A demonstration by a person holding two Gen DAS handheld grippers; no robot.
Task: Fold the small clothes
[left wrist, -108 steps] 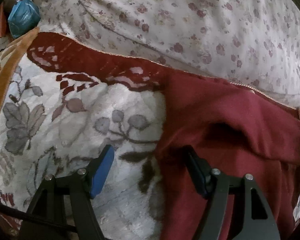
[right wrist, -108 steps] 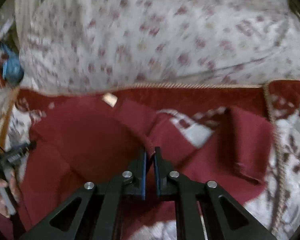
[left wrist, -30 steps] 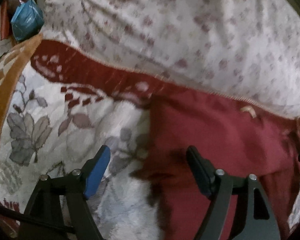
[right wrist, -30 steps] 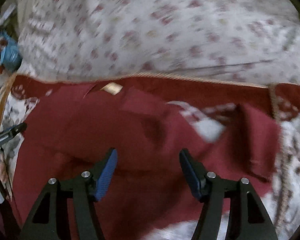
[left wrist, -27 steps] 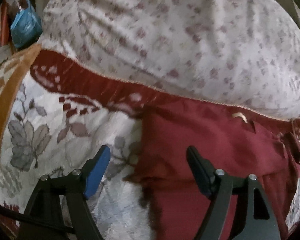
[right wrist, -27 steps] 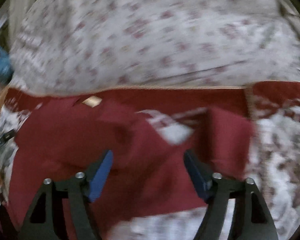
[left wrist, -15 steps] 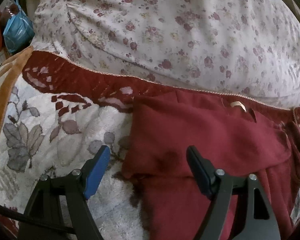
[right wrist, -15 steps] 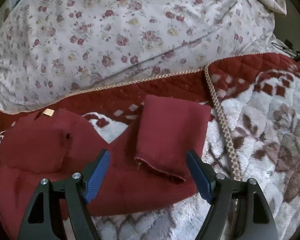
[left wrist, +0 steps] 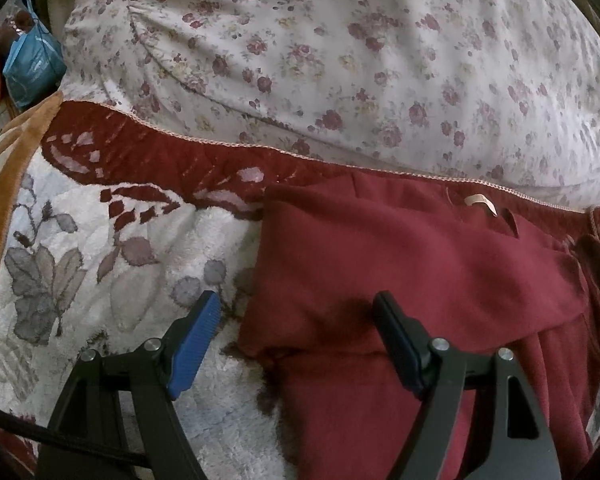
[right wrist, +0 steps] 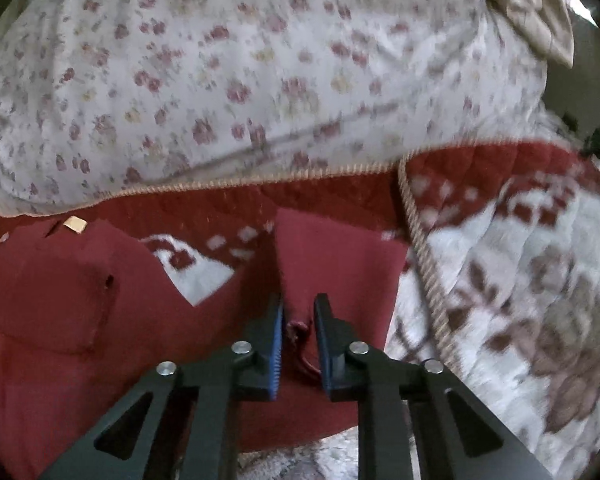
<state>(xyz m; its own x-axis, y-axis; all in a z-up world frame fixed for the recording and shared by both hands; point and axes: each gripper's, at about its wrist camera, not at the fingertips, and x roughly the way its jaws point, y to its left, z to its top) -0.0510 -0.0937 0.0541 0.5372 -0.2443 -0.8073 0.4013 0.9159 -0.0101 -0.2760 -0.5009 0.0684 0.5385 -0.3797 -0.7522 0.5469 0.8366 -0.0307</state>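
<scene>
A dark red garment (left wrist: pixel 400 264) lies on a patterned blanket, its left part folded over, a small tan label (left wrist: pixel 480 202) near its top edge. My left gripper (left wrist: pixel 296 320) is open and empty, hovering over the garment's folded left edge. In the right wrist view the garment (right wrist: pixel 80 320) spreads left, and its right sleeve (right wrist: pixel 340 264) lies folded back. My right gripper (right wrist: pixel 298 316) is nearly closed around the sleeve's cuff edge, which is bunched between the jaws with a narrow gap left.
A floral duvet (left wrist: pixel 340 60) is bunched behind the garment. The blanket (left wrist: pixel 100 260) has a red border and a corded trim (right wrist: pixel 420 248). A blue bag (left wrist: pixel 32 68) sits at the far left, off the bed.
My right gripper has narrowed from wide open and moved onto the folded sleeve's cuff. My left gripper has stayed open over the garment's left edge.
</scene>
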